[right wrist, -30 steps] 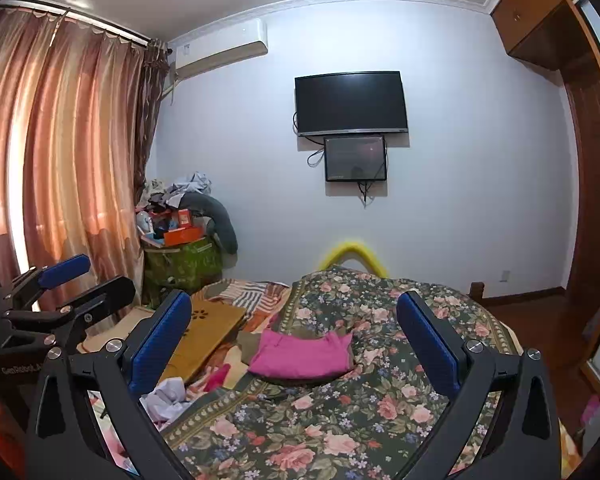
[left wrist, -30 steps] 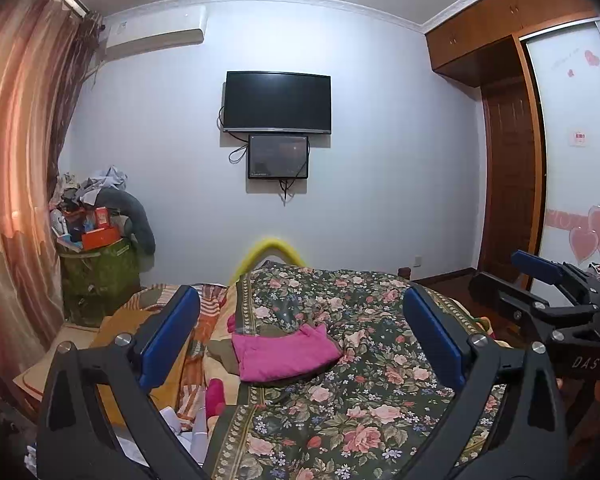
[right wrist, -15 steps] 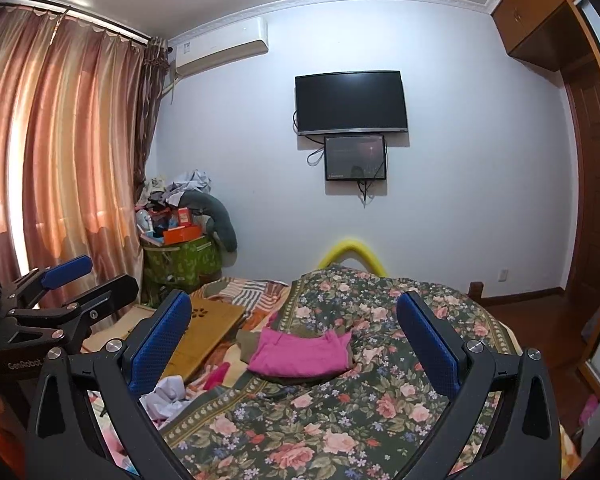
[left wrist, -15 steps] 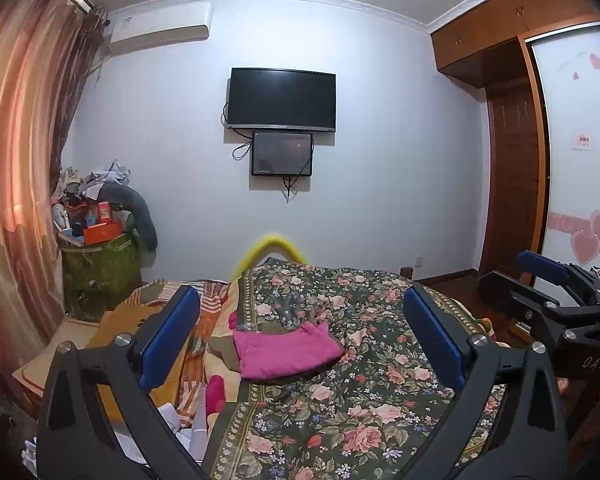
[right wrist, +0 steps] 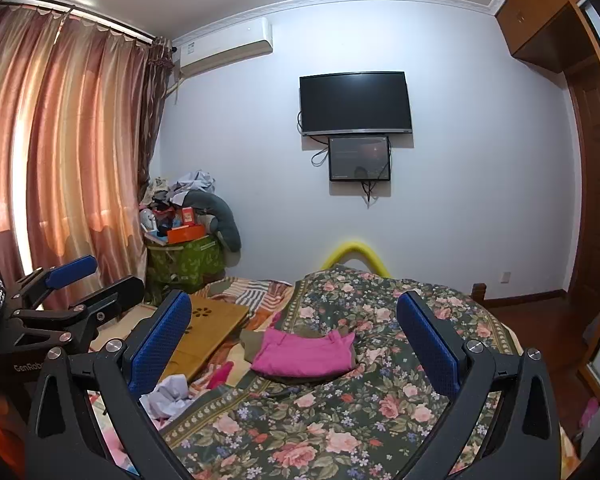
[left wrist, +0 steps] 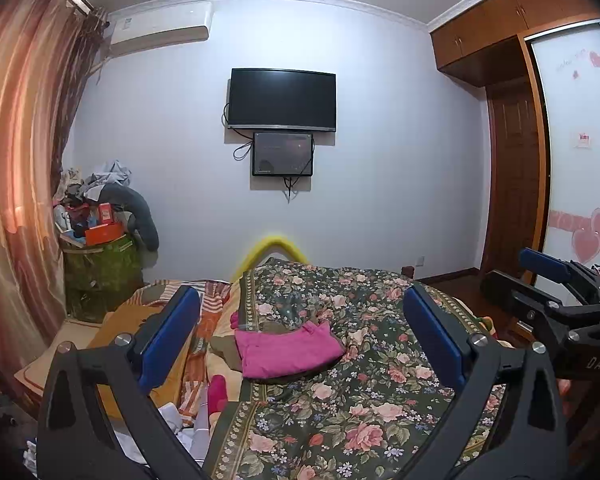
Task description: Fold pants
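Note:
Pink pants [left wrist: 286, 352] lie folded in a small stack on the floral bedspread [left wrist: 340, 412], on top of a brown garment [left wrist: 224, 350]. They also show in the right wrist view [right wrist: 304, 354]. My left gripper [left wrist: 300, 336] is open and empty, held well above and short of the pants. My right gripper [right wrist: 294, 338] is open and empty too, at a similar distance. The right gripper shows at the right edge of the left view [left wrist: 556, 292], and the left gripper at the left edge of the right view [right wrist: 72, 292].
A wooden lap tray [right wrist: 208, 328] and crumpled white cloth [right wrist: 168, 394] lie left of the bedspread. A green bin [right wrist: 184, 258] piled with clutter stands by the curtains [right wrist: 68, 168]. A TV [right wrist: 354, 102] hangs on the far wall. A wardrobe [left wrist: 540, 152] stands at right.
Both grippers have drifted slightly, so the view has shifted a little. The pants have not moved and both jaws remain open.

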{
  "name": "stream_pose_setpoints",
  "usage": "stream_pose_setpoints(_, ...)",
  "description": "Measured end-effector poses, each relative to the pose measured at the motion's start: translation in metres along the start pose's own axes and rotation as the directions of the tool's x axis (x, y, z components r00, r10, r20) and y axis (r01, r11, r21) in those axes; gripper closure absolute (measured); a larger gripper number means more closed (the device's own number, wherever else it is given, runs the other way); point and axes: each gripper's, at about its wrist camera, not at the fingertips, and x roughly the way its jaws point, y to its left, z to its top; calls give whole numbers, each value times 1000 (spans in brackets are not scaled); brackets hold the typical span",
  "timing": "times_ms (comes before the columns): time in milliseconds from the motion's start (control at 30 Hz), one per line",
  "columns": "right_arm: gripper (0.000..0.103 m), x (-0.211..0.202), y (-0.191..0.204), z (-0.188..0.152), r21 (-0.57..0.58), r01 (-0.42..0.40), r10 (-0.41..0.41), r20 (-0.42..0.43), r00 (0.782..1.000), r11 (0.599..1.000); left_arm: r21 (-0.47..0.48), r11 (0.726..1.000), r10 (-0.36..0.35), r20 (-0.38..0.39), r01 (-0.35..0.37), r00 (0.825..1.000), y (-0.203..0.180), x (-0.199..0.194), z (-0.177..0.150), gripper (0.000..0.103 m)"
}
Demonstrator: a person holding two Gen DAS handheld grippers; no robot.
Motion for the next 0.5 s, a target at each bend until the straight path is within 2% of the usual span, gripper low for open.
stream_pose_setpoints(500, 1, -1, -3, -1, 10, 1, -1, -2, 1000, 1000, -20, 1000, -22, -12, 21, 1000, -2, 1, 4, 0)
